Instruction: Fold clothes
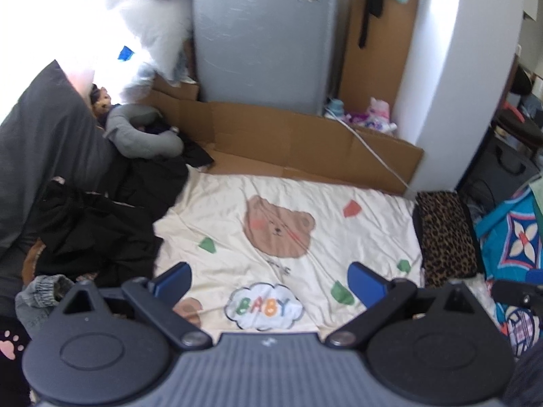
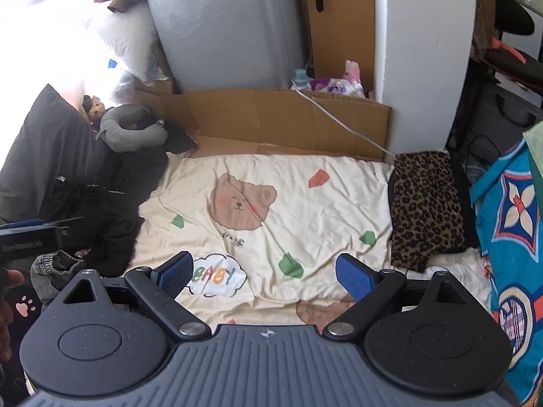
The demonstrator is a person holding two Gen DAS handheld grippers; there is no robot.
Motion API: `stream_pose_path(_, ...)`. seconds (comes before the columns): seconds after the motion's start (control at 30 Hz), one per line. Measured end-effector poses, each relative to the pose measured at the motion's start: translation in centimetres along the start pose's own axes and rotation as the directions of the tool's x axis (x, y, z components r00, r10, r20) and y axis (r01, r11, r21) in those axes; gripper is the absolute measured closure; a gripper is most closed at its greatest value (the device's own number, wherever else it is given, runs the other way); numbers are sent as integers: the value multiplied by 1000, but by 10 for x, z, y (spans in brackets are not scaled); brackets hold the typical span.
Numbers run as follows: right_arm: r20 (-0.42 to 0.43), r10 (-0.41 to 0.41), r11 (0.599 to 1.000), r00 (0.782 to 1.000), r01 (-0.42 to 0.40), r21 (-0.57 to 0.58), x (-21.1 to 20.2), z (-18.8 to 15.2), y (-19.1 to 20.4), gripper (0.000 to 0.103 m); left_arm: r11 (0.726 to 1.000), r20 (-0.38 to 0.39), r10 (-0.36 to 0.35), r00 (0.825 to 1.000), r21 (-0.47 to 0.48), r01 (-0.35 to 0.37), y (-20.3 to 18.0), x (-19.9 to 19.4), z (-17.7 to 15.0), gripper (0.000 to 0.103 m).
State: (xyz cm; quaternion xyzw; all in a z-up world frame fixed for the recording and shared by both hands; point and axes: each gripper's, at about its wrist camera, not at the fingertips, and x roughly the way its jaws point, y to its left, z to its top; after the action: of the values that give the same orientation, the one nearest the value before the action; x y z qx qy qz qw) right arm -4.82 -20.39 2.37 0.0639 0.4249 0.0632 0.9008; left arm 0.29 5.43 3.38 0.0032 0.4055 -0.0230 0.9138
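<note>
Above the bear-print sheet (image 1: 305, 210), left gripper (image 1: 269, 279) and right gripper (image 2: 264, 273) are hovering spread, empty; black clothes pile (image 1: 101, 224) risks snagging together.

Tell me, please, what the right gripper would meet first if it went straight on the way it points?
Most likely the cream bear sheet. The open right gripper is empty and aims down at it, roughly by the bear print; nothing lies between, though depth is uncertain.

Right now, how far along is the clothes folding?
Done: one folded leopard-print garment lies at the right edge of the cream bear-print sheet. In hand: nothing; left gripper and right gripper are open. Left: the heap of black clothes.
</note>
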Motion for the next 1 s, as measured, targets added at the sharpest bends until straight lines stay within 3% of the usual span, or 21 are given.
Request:
stream_pose_path(0.27, 56, 58, 998, 997, -56, -29, 1, 10, -2, 9, 990, 43, 51, 998, -136, -45, 75, -21, 20, 6)
stream_pose_path(0.53, 101, 107, 994, 989, -103, -43, 14, 19, -11, 9, 976, 56, 183, 981, -128, -175, 125, -26, 25, 6)
stream_pose_path(0.67, 107, 107, 993, 988, -102, -53, 28, 24, -14, 9, 971, 45, 188, 981, -161, -179, 148, -17, 16, 6)
stream_pose_path(0.87, 97, 198, 980, 975, -195, -45, 55, 26, -21, 9, 962, 38, 205, 978, -190, -194, 174, -4, 11, 6)
stream_pose_path(1.0, 94, 215, 977, 972, -214, -16, 74, 25, -25, 9, 959, 34, 216, 976, -194, -205, 187, 7, 7, 6)
